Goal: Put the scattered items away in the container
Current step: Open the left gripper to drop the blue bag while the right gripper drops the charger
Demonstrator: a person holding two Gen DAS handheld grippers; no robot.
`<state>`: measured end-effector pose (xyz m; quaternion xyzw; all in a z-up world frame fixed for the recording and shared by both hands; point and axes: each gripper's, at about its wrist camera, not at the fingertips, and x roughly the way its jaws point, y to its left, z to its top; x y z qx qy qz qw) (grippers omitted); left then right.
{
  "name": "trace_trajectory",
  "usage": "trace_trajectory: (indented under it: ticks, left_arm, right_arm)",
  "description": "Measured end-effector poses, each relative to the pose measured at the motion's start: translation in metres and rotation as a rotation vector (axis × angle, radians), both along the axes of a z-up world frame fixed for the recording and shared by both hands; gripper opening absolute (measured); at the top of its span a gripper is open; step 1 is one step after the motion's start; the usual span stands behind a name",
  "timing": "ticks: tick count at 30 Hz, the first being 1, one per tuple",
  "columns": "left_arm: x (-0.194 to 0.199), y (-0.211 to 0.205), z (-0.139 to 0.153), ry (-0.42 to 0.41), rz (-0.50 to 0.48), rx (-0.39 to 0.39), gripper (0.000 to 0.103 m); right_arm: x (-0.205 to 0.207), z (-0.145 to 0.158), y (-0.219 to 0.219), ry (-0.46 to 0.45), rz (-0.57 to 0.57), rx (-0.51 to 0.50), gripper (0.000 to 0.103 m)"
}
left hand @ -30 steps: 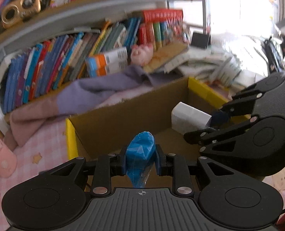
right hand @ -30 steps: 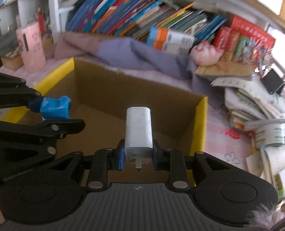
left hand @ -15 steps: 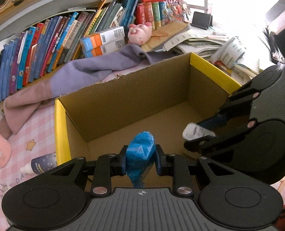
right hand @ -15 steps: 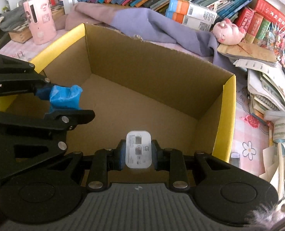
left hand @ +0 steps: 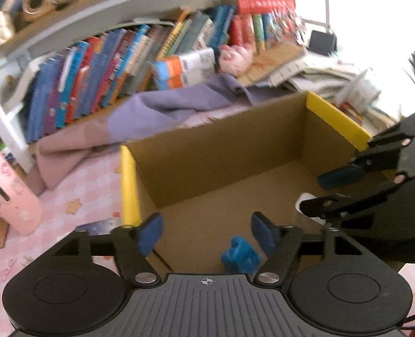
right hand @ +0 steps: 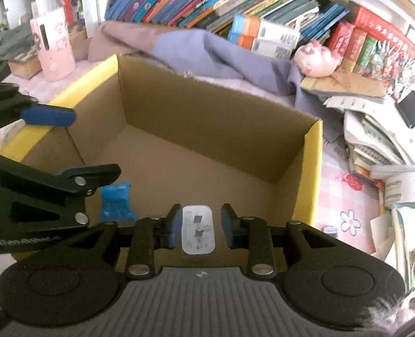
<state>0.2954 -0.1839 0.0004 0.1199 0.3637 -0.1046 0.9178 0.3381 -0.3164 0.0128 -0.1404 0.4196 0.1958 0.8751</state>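
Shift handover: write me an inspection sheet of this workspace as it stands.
Surface: pink patterned tablecloth, crowded around the box.
Job's things: cardboard box with yellow rim; blue crumpled item and white charger both inside it.
Clutter: purple cloth, pink plush pig, pink bottle, paper stacks.
Grippers: left hand-held gripper open, blue item released beneath it; right hand-held gripper open, jaws apart beside the charger.
Cables: nothing seen.
Surroundings: bookshelf packed with books behind the box.
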Motion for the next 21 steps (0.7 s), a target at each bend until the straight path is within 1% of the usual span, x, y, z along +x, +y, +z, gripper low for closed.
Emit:
trace_trajectory:
  ticks: [1, 2, 6, 10, 12, 14, 16, 21]
  left_arm:
    - [-0.002, 0.002, 0.003, -0.011, 0.01, -0.01, 0.075]
    - [-0.004, 0.004, 0.005, -0.022, 0.022, -0.018, 0.079]
    - [-0.012, 0.007, 0.017, -0.058, 0.034, -0.055, 0.088]
    - [-0.027, 0.006, 0.028, -0.09, 0.031, -0.084, 0.089]
    - [-0.037, 0.007, 0.032, -0.106, 0.035, -0.108, 0.089]
    - [-0.047, 0.009, 0.035, -0.12, 0.045, -0.138, 0.092]
    - [-0.058, 0.013, 0.037, -0.139, 0.057, -0.163, 0.093]
    - [-0.081, 0.021, 0.04, -0.173, 0.068, -0.178, 0.093]
  right_arm:
    - [-0.002, 0.003, -0.001, -0.018, -0.01, 0.001, 0.041]
    - [-0.004, 0.006, -0.002, -0.037, -0.02, 0.001, 0.046]
    - [-0.011, 0.017, -0.011, -0.079, -0.062, 0.039, 0.047]
    - [-0.024, 0.03, -0.019, -0.129, -0.12, 0.096, 0.054]
    - [-0.033, 0.036, -0.024, -0.15, -0.157, 0.144, 0.057]
    - [-0.044, 0.041, -0.029, -0.171, -0.191, 0.183, 0.06]
    - [-0.055, 0.045, -0.031, -0.202, -0.219, 0.2, 0.061]
    - [-0.083, 0.05, -0.027, -0.262, -0.256, 0.21, 0.066]
